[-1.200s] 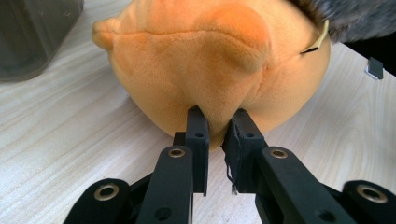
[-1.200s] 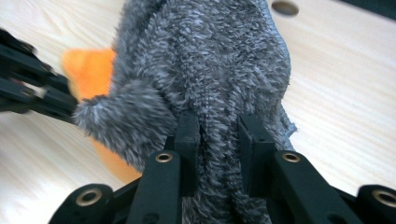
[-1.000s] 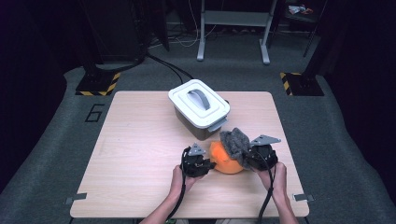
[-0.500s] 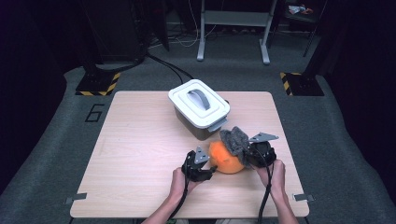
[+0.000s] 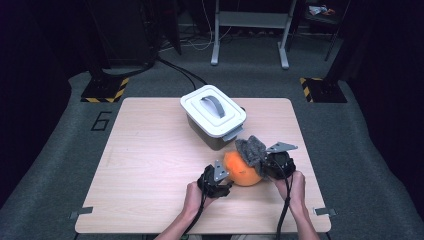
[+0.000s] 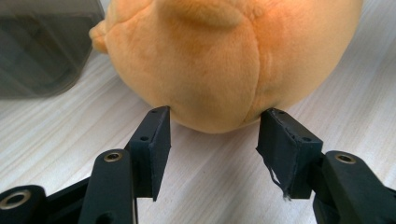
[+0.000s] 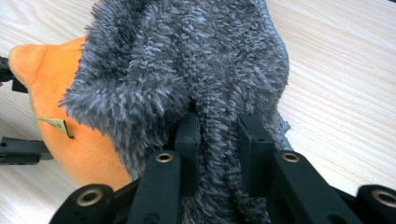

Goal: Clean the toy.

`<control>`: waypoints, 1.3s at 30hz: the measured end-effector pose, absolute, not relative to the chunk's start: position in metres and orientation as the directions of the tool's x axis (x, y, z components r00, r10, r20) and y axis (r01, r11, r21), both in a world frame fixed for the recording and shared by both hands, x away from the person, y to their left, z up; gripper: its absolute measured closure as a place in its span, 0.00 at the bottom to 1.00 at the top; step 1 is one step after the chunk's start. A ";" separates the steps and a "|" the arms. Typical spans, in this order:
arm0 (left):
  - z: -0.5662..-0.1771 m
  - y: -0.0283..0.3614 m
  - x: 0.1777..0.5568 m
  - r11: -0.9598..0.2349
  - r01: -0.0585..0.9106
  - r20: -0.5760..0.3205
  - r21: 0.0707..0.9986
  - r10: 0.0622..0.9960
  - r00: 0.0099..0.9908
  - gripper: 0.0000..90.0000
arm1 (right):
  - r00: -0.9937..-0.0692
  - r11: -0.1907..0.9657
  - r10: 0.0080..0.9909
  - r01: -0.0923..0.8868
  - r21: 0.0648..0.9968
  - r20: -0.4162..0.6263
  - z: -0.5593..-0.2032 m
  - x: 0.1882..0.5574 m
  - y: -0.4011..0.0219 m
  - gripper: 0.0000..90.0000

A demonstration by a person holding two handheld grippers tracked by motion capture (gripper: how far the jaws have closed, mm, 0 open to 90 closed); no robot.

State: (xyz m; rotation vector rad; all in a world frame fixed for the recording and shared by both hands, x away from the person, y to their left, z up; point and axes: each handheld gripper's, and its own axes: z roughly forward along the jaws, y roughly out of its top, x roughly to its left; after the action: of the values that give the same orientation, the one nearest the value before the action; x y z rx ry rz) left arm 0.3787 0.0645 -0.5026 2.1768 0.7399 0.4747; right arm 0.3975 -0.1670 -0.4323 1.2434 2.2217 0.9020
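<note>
Orange plush toy (image 5: 242, 170) sits on the counter (image 5: 150, 165) near its front edge, just in front of the white lidded box (image 5: 214, 116), between the two hands. A shaggy grey cloth (image 5: 251, 149) lies draped over the toy's right upper side. Right tool (image 7: 218, 135) is pinching a fold of that cloth: in the right gripper view the fibres bunch tight between the black pads, with the toy's orange flank and its small tag (image 7: 57, 123) showing behind. The grip looks meant to keep the cloth pressed on the toy, likely for rubbing or wiping its surface, though the purpose is a judgement only. Left tool (image 6: 215, 135) stands spread, its jaws flanking the toy's rounded underside; the pad tips lie at the fur's edge, but they do not squeeze it, and bare counter shows between them. Seems placed there to steady the toy from the opposite side, or to let go and re-take it. Box lid is on, handle (image 5: 214, 106) up, untouched. Against the earlier pictures: the left tool's jaws were nearly together on the toy's near-left side a second ago and have just been opening, so the toy now rests free between them. The left hand (image 5: 192, 196) shifted only slightly. Right tool, cloth, toy and box sit where they were.
</note>
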 end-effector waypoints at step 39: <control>-0.474 0.074 0.388 -0.341 0.534 -0.236 0.774 0.627 0.742 0.92 | -0.602 0.475 0.785 0.433 0.766 -0.146 -0.405 0.355 -0.135 0.80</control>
State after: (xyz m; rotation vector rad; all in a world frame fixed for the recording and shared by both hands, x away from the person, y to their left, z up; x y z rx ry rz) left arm 0.3875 0.0736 -0.4742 2.0196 0.8780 0.1283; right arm 0.3552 -0.1347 -0.4050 1.0093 2.2400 0.9644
